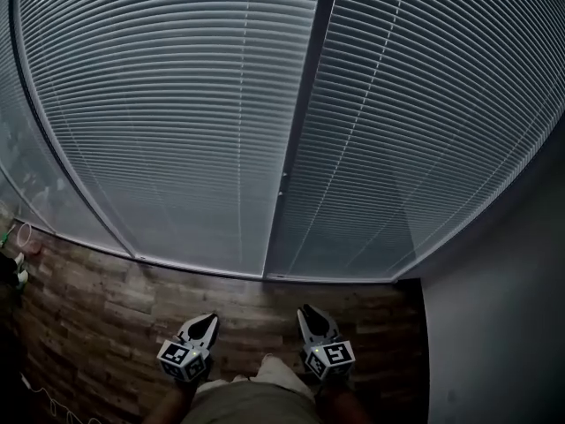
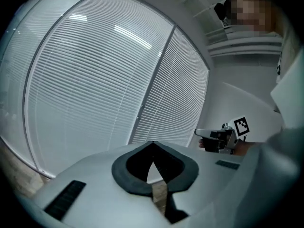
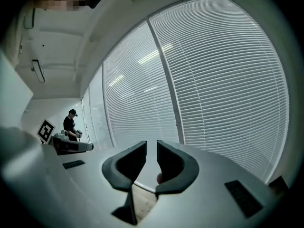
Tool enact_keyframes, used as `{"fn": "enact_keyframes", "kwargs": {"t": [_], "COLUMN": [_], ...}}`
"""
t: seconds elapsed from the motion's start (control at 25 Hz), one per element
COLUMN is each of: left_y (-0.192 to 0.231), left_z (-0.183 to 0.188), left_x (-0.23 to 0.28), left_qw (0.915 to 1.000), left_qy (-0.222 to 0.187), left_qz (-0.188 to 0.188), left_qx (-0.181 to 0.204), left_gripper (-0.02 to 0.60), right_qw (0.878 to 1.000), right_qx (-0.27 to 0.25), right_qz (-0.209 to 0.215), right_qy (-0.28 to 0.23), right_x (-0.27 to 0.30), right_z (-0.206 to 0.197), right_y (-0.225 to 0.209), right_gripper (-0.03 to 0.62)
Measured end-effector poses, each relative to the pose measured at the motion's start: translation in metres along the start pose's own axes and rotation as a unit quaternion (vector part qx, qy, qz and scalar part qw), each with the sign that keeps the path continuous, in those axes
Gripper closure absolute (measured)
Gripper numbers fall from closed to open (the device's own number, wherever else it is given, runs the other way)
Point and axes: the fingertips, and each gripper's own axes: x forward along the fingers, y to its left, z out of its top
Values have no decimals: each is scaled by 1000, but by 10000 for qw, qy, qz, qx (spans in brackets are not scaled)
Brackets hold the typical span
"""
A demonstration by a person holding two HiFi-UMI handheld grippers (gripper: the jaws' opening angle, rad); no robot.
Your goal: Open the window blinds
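1. Nearest in the head view, the left tongs [image 1: 207,319] and the right tongs [image 1: 309,312] are held side by side, well apart, each with its marker cube [image 1: 181,358] at the rear. Both are pointed toward the window.
2. In the left gripper view, the left tongs [image 2: 152,144] are seen closed tip to tip, with nothing between them.
3. In the right gripper view, the right tongs [image 3: 151,144] are seen parted by a narrow gap. Nothing is gripped in them.
4. A wood-plank floor [image 1: 97,325] is seen below and ahead of both tongs, up to the window's foot.
5. The window blinds [image 1: 177,122] are found straight ahead, beyond the floor and clear of both tongs. They are lowered to the sill in two panels, with the slats turned nearly flat.
6. The two panels are divided by an upright frame bar [image 1: 296,131], which is lined up roughly between the two tongs.
7. A plain wall [image 1: 494,325] is met by the right-hand panel at the corner.
8. Farthest off, a person [image 3: 71,122] in dark clothes is seen along the window wall in the right gripper view.
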Motion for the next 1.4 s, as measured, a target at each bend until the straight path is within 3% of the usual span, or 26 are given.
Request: {"fn": "enact_keyframes", "kwargs": {"t": [0.2, 0.36, 0.6, 0.92, 1.16, 1.4], "left_y": [-17, -25, -25, -22, -7, 27], "left_z": [25, 27, 22, 10, 20, 24], "left_x": [36, 50, 72, 77, 84, 112], "left_qw": [9998, 9999, 9993, 9979, 9977, 9980], "left_qy": [102, 53, 142, 82, -2, 185], "left_qz": [108, 135, 323, 568, 544, 404], "left_qx": [-162, -4, -99, -310, -412, -460], "left_gripper": [568, 568, 568, 568, 568, 568], "right_qw": [10000, 9999, 9999, 9995, 9991, 9994], "right_qx": [12, -37, -6, 158, 230, 161], "right_qz": [73, 116, 158, 266, 267, 161], "right_qy": [-50, 18, -45, 100, 221, 249], "right_x": [7, 10, 12, 14, 30, 68], "right_z": [44, 42, 57, 31, 28, 28], "right_y": [-35, -55, -86, -99, -101, -100], "right_gripper": [537, 537, 537, 538, 537, 537]}}
